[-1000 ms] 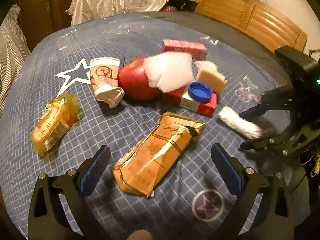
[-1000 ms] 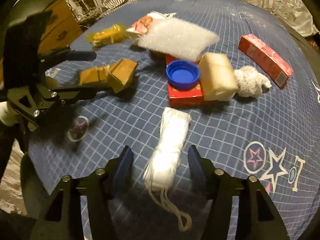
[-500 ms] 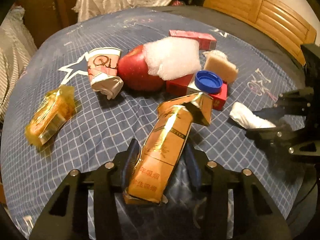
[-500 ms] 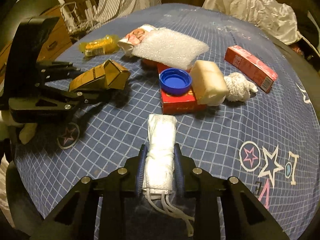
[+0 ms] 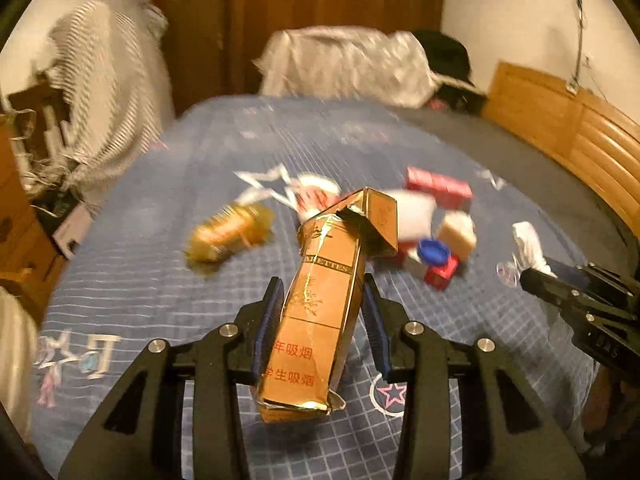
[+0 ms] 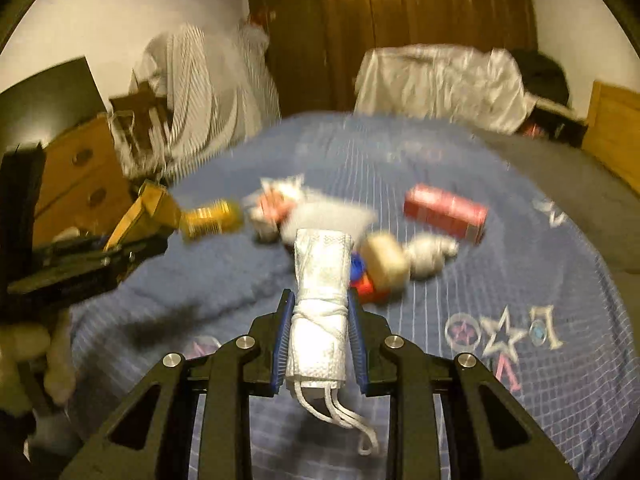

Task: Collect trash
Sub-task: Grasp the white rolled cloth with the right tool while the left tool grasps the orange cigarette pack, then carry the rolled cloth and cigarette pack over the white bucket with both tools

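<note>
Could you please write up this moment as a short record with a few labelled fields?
setting: blue checked bedspread with star prints
left gripper: shut on gold cigarette carton, lifted off the bed
right gripper: shut on rolled white mask, strings dangling
left on bed: yellow wrapper, blue bottle cap, long red box, beige block
image quality: background motion-blurred

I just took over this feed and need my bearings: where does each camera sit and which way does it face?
Left wrist: sits on the left claw, looking forward over the blue checked bedspread; its fingers clamp a gold cigarette carton.
Right wrist: sits on the right claw, facing the same bed; its fingers clamp a rolled white face mask.
Shared: each view shows the other claw, the blue bottle cap and the long red box.
</note>
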A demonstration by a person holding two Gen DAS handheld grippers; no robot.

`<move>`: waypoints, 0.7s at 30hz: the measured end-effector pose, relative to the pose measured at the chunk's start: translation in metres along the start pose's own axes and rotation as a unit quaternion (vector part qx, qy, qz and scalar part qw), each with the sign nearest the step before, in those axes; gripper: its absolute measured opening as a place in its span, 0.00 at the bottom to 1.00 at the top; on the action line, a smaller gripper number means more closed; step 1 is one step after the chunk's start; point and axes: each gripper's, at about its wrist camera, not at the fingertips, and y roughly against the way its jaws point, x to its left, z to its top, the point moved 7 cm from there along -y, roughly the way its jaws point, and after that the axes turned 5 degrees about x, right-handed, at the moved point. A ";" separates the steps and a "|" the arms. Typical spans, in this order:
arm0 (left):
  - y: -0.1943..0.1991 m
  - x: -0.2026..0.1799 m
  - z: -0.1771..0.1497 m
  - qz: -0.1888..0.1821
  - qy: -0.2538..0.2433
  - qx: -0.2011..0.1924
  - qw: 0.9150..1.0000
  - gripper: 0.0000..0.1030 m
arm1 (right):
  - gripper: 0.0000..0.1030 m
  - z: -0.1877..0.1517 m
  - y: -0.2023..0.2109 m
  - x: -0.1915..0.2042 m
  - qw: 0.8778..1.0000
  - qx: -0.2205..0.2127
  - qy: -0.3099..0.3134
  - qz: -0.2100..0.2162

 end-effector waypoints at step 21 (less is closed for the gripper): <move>0.131 0.082 0.053 0.114 0.070 -0.128 0.983 0.37 | 0.27 0.122 0.055 0.166 0.989 -0.116 0.074 0.046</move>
